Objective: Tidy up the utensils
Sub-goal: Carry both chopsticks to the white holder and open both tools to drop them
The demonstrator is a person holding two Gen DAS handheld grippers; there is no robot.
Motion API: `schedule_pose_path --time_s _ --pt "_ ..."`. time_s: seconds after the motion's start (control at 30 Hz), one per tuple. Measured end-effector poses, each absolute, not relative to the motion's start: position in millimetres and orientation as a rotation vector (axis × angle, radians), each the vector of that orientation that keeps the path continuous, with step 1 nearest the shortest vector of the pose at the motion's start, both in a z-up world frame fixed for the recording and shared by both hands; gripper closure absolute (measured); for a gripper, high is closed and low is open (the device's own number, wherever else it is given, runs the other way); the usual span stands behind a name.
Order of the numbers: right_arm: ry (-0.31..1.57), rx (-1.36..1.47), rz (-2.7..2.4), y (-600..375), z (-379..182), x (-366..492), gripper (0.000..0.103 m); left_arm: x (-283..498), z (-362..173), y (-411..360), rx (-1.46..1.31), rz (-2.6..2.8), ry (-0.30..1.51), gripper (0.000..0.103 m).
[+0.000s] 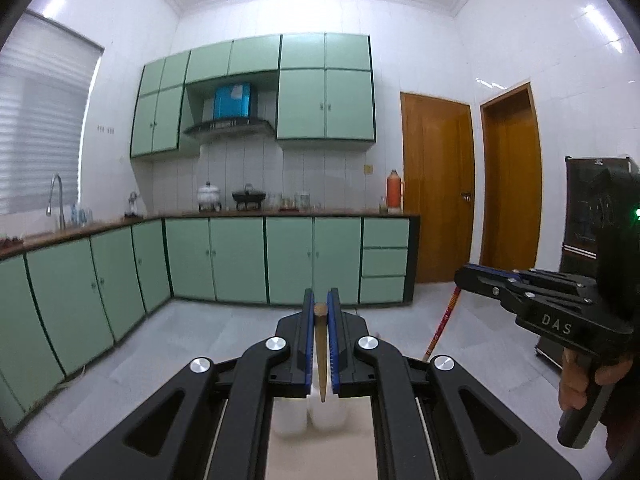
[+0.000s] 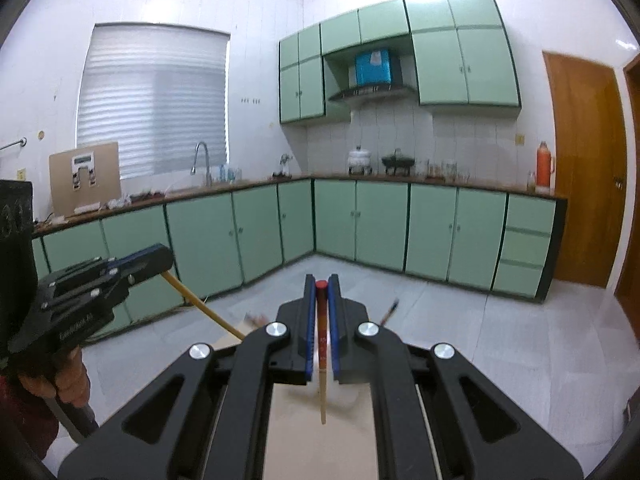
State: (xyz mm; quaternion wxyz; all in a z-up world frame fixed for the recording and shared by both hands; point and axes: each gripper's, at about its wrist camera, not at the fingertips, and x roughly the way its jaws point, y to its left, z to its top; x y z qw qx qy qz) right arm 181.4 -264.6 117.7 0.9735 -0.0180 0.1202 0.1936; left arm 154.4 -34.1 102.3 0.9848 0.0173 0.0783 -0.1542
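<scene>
My left gripper is shut on a plain wooden chopstick that hangs tip-down over two white cups on a beige table. In the right wrist view the left gripper shows at the left with the wooden chopstick slanting down. My right gripper is shut on a red-topped chopstick with its pale tip over the beige table. The right gripper shows at the right of the left wrist view, the red chopstick hanging below it.
Green kitchen cabinets and a counter with pots and a red thermos line the far walls. Two wooden doors stand at the right. More utensils lie at the table's far edge. The tiled floor lies beyond.
</scene>
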Motion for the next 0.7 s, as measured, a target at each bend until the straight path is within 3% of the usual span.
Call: schedule_pose_path --time_s 0.27,0.7 --pt "0.195 -0.037 0.341 -253 131 261 0.098 228 100 -39 0.063 -0.27 0.208 0.097" --pt "0.351 -0.016 0.302 -230 60 349 0.098 308 44 -35 0.043 -0.243 0.393 0.097"
